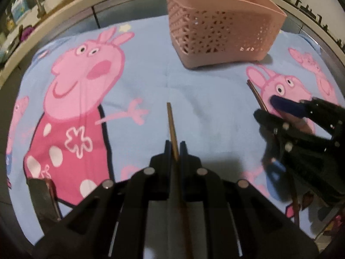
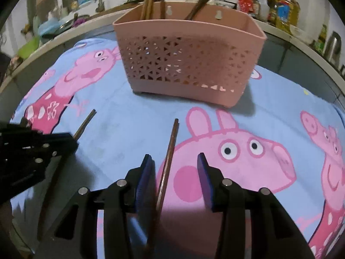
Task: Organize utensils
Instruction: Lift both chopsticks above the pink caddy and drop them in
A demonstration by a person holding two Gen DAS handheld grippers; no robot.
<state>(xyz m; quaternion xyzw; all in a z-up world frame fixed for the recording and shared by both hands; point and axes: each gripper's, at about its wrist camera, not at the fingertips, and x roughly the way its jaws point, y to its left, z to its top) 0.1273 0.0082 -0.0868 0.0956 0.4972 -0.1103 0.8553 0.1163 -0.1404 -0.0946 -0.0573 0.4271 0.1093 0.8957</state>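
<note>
**Wrist views, both grippers over the counter.** My left gripper is closed on a brown chopstick, which runs straight out between its fingers. The tip points toward the pink basket and stands above the blue cartoon-pig cloth.

My right gripper stands open. A second chopstick passes between its blue pads, close against the pad on the picture's left and clear of the other. I cannot tell whether that pad touches it, or whether this chopstick rests on the cloth or hangs above it.

The basket is upright on the far part of the cloth, ahead of both grippers and well apart from both chopstick tips. It has a perforated wall and already holds several chopsticks, which lean out over its rim. The two grippers sit side by side, near each other, and each is visible at the edge of the other's view.
</note>
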